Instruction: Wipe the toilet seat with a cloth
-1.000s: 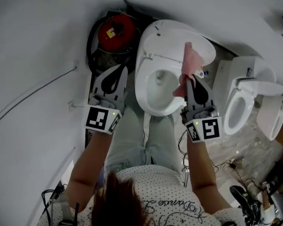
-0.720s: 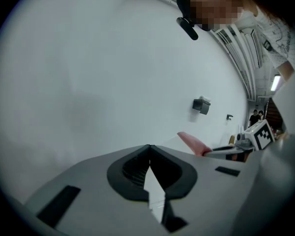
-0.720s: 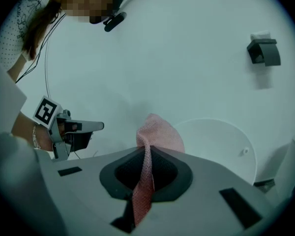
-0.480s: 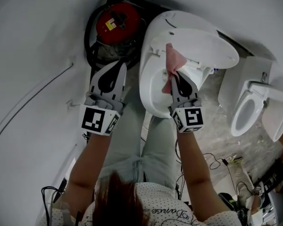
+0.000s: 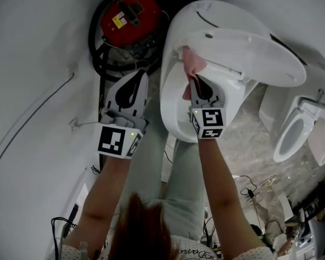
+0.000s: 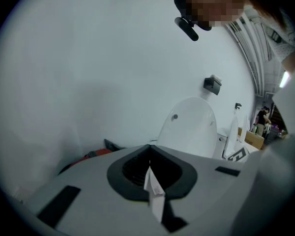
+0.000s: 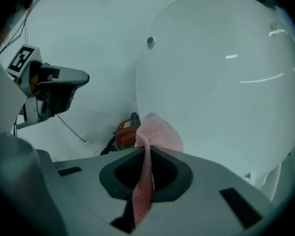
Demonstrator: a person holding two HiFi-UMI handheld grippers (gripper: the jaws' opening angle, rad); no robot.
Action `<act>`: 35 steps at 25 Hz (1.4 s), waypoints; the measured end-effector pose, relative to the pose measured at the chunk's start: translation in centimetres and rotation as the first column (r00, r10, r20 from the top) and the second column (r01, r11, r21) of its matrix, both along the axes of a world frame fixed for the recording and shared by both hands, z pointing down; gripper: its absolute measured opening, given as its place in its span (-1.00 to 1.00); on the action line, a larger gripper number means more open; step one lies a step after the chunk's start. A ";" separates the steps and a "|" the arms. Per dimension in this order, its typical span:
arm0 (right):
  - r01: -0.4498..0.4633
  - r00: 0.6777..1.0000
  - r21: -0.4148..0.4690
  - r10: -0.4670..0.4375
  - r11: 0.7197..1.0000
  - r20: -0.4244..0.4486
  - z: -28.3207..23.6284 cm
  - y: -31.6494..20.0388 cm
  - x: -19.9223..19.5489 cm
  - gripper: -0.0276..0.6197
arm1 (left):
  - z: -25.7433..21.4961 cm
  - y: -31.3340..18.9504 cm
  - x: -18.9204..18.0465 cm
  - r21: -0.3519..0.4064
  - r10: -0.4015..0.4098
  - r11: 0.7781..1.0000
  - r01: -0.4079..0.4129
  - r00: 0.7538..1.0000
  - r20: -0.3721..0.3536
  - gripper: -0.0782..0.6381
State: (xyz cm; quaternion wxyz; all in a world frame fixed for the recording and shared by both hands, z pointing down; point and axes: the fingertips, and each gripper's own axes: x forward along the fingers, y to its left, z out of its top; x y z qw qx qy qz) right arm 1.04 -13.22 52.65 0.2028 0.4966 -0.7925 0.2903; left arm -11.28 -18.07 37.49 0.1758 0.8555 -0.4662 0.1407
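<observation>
The white toilet stands below me with its lid raised. My right gripper is shut on a pink cloth, which rests against the back left of the seat, close under the lid. In the right gripper view the cloth bunches past the shut jaws of that gripper in front of the lid. Left of the bowl, my left gripper hangs shut and apart from the toilet. Its own view shows that gripper with jaws closed, only a thin white sliver showing in the seam.
A red reel-like device with a black hose sits behind the left gripper by the curved white wall. A second toilet stands at the right. Loose cables lie on the floor there.
My right gripper has carried the cloth from the seat's right side across to its back left. The left gripper has hardly moved.
</observation>
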 end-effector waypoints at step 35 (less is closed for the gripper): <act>0.143 0.975 0.001 -0.141 0.990 -0.171 11.3 -2.1 -1.1 -0.83 | 8.5 3.7 1.8 -0.081 0.080 0.994 -0.077 0.996 0.032 -0.78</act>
